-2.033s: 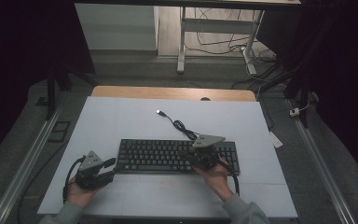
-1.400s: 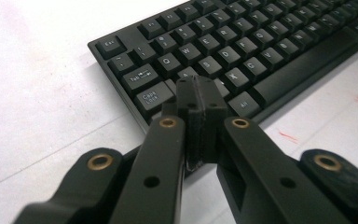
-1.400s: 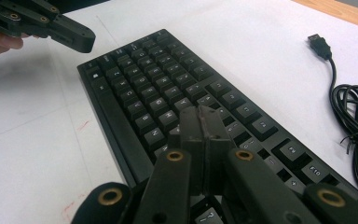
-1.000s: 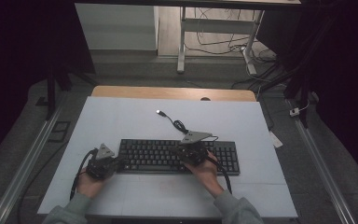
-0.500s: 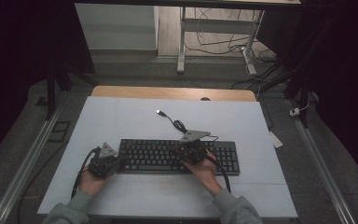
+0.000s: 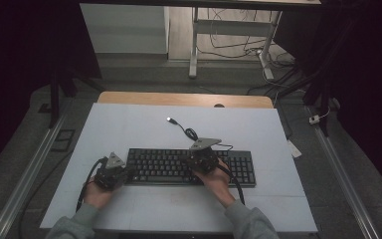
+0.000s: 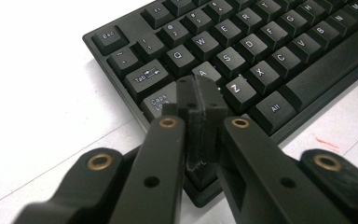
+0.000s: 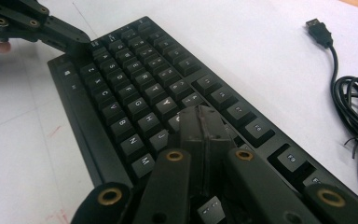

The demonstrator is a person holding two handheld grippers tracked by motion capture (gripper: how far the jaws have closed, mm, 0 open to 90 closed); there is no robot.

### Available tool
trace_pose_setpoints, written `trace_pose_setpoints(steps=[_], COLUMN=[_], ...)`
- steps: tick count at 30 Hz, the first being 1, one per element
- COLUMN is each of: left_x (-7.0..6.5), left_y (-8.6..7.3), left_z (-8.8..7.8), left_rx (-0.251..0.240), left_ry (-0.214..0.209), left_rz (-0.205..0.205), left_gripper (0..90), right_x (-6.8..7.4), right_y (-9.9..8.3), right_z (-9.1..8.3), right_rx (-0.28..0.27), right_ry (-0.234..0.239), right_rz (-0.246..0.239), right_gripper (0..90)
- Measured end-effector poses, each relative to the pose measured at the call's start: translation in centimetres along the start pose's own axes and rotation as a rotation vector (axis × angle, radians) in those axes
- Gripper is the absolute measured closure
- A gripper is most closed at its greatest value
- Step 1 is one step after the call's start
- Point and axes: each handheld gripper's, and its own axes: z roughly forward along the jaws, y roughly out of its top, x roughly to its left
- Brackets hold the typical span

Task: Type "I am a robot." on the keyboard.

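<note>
Black keyboard (image 6: 191, 167), USB cable (image 6: 181, 127) behind

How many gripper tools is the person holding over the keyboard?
2. The left gripper sits at the left end of the keyboard, jaws shut. The right gripper is over the keyboard's middle-right keys, jaws shut too.

A black full-size keyboard (image 6: 191, 167) lies flat on the white table top, long side across the person's front, near the front edge. Its keys carry white letters, with a number pad at its right end. Its black cable (image 6: 189, 133) runs back from the rear edge, looped once, ending in an unplugged USB plug (image 6: 169, 119).
</note>
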Motion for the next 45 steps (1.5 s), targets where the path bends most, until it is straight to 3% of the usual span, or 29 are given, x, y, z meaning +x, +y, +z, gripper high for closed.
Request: trace_pose_setpoints(steps=[16,27,31,36,45], left_x=[0.0,0.0,0.0,0.0,0.3], left_y=[0.0,-0.1,-0.1,0.0,0.0], left_z=[0.1,0.1,0.1,0.0,-0.9], left_rx=[0.005,0.005,0.005,0.001,-0.055], left_ry=[0.004,0.003,0.001,0.004,0.000], left_rz=[0.005,0.005,0.003,0.001,-0.026], left_gripper=[88.8,88.7,88.8,88.7,88.7], right_x=[0.0,0.2,0.1,0.2,0.0], right_y=[0.1,0.0,-0.1,0.3,0.4], right_z=[2.7,3.2,3.3,2.5,1.0], right_rx=[0.067,0.102,0.101,0.052,0.010], right_ry=[-0.020,-0.040,-0.039,-0.027,-0.012], right_rz=[-0.024,-0.050,-0.047,-0.037,-0.029], right_gripper=[90.0,90.0,90.0,90.0,90.0])
